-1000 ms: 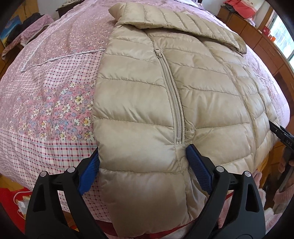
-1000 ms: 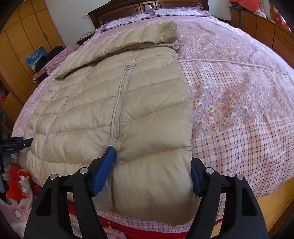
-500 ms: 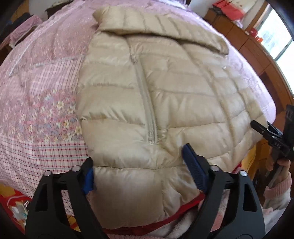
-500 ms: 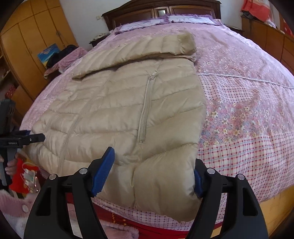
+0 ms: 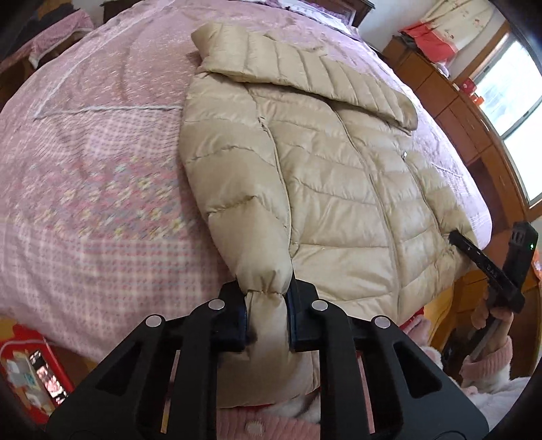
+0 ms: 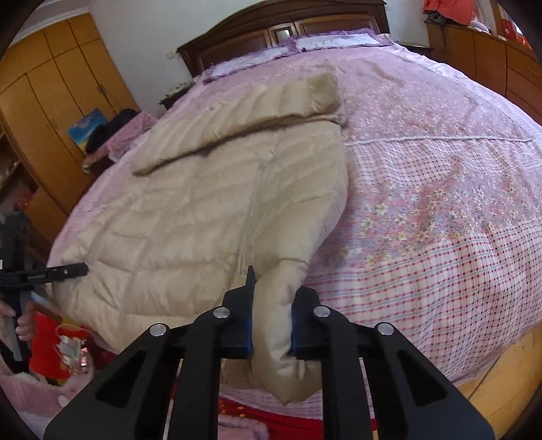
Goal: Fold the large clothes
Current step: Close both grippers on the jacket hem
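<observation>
The left tool (image 5: 266, 316) and right tool (image 6: 271, 325) have just closed, each now pinching a bunched corner of the beige down jacket's (image 5: 338, 189) hem, where a second ago they straddled it flat. The jacket lies zipped on the pink floral bedspread (image 6: 423, 210), hem at the bed's near edge, with bare spread on either side. Beyond stands the headboard (image 6: 288, 27). No writing is legible.

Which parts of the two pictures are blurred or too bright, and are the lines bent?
Left wrist view: bedspread smeared by motion blur, jacket sharper, window blown out, edges bent by fisheye. Right wrist view: jacket soft and blurred, wardrobe curved by the lens, black corners.
</observation>
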`<state>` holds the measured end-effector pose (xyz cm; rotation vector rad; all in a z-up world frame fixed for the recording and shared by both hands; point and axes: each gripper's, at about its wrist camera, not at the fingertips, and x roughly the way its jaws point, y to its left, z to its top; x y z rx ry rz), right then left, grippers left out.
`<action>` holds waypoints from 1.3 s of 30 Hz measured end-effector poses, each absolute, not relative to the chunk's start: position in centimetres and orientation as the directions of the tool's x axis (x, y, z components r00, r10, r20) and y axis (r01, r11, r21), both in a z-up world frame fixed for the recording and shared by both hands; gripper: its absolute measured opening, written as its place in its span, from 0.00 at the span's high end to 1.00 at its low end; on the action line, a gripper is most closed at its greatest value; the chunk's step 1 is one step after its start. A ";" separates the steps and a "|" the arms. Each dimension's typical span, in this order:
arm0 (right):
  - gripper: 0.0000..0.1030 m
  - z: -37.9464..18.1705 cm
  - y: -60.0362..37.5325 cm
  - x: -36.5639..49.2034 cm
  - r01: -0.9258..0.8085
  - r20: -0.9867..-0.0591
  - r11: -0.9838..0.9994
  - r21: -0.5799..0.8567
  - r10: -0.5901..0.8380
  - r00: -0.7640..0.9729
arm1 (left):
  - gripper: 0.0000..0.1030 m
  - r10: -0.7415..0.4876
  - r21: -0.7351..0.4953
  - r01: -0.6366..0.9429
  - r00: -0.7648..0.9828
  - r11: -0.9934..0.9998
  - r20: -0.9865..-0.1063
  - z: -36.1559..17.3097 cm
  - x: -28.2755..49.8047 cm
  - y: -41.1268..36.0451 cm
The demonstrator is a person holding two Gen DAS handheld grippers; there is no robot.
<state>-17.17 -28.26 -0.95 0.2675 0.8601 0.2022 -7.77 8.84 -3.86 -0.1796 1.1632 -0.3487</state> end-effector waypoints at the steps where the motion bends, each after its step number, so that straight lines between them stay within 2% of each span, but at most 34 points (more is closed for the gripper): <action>1: 0.85 -0.4 -27.9 -17.6 -0.075 -0.709 0.945 0.317 0.289 0.644 | 0.84 -0.354 -0.311 0.176 0.349 0.934 -0.867 -3.5 -8.3 9.1; 11: 0.88 3.6 -26.2 -22.0 0.019 -0.628 0.933 0.359 0.226 0.745 | 0.85 -0.340 -0.269 0.260 0.285 0.927 -0.896 0.1 -10.7 10.5; 20: 0.88 5.5 -27.4 -22.4 0.022 -0.603 0.920 0.392 0.239 0.761 | 0.85 -0.378 -0.303 0.255 0.342 0.918 -0.860 2.6 -13.2 10.7; 30: 0.88 8.7 -27.5 -19.3 -0.064 -0.510 0.921 0.385 0.270 0.816 | 0.85 -0.364 -0.287 0.225 0.524 0.931 -0.770 7.8 -9.9 9.7; 35: 0.88 9.8 -28.0 -16.7 -0.032 -0.471 0.920 0.392 0.230 0.851 | 0.84 -0.350 -0.289 0.200 0.590 0.936 -0.728 9.6 -6.5 9.6; 39: 0.88 9.8 -29.2 -13.8 0.014 -0.464 0.916 0.400 0.189 0.865 | 0.84 -0.310 -0.268 0.163 0.611 0.949 -0.728 9.4 -2.5 9.9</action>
